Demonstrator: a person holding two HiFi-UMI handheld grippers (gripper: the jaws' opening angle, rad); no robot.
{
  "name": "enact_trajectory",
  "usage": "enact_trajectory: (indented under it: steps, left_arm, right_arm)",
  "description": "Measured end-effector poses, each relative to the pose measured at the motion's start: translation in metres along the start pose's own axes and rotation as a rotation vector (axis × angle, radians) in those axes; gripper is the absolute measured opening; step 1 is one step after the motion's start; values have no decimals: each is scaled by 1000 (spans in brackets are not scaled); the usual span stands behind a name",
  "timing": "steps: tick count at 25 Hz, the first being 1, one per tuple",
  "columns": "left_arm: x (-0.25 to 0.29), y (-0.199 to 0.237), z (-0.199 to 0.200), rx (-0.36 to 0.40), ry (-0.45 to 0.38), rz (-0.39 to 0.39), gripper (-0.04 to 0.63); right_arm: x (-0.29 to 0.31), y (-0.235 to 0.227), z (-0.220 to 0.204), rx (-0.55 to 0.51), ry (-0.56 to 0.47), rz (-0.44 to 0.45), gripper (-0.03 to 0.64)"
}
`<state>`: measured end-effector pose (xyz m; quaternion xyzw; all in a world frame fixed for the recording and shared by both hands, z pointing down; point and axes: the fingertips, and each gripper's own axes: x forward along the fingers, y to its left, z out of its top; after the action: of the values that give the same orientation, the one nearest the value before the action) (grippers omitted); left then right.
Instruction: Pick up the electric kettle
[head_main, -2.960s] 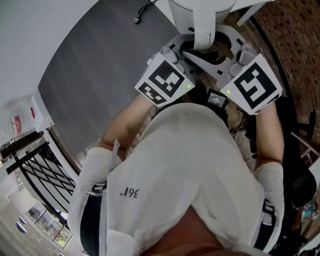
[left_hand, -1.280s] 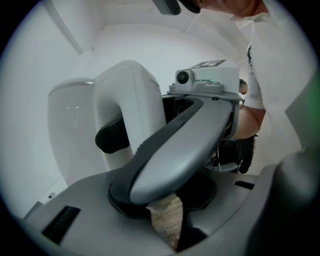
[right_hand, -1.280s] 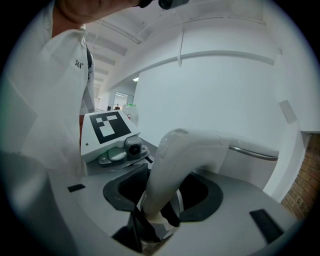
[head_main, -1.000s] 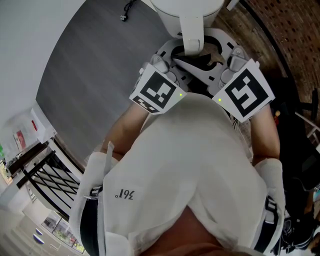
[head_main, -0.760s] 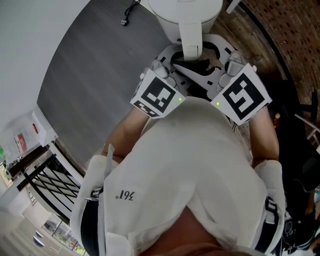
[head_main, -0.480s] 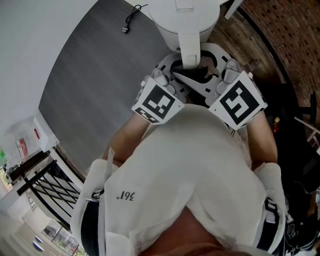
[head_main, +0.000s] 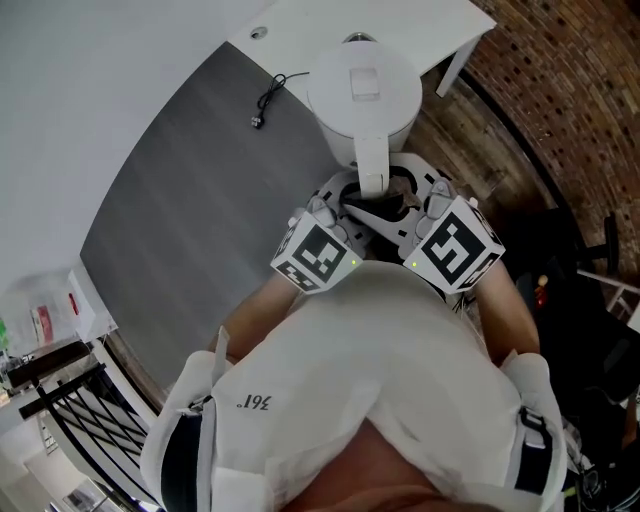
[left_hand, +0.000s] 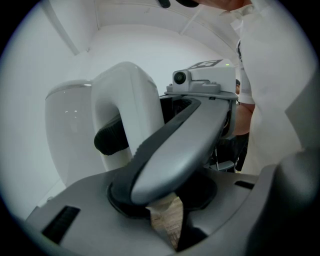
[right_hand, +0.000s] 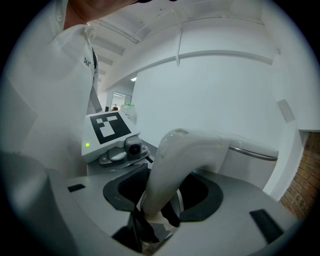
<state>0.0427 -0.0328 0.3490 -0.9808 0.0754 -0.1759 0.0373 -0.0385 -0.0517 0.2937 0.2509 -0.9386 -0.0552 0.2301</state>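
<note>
Both grippers' (head_main: 350, 203) (head_main: 400, 203) fingers (left_hand: 185, 142) on kettle handle (right_hand: 186, 150)

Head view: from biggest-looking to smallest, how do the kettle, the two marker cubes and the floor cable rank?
1. Kettle, largest.
2. Right cube and left cube: nearly alike; the right looks slightly bigger, perhaps only because it is nearer.
3. Cable, smallest.

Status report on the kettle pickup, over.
Right gripper shut on kettle handle. Left gripper: jaws round right's jaw beside the handle, grip unclear. Kettle looks lifted, over floor. Nothing in the way.
</note>
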Motion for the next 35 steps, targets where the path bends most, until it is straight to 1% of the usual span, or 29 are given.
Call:
enact_trajectory:
  steps: [5, 10, 18, 23, 28, 30, 35]
  left_arm:
    - [1, -3, 1, -3, 0, 5, 117]
    - [-9, 4, 5, -1, -3, 39, 117]
    - [-17, 9, -5, 1, 13, 69, 118]
    - [5, 6, -2, -21, 39, 113, 118]
    - [38, 7, 12, -59, 33, 219, 118]
    - [54, 5, 20, -67, 24, 249, 118]
    - [83, 0, 28, -90, 30, 288, 118]
  right_arm:
    - [-3, 2, 1, 20, -20, 2, 173]
    - [3, 4, 11, -30, -20, 33, 173]
    - [14, 8, 13, -33, -43, 68, 173]
    - [-4, 2, -1, -44, -64, 115, 175]
    - [-32, -10, -16, -83, -84, 202, 175]
    - [-46, -15, -24, -106, -83, 226, 175]
    - [-71, -25, -38, -130, -93, 268, 175]
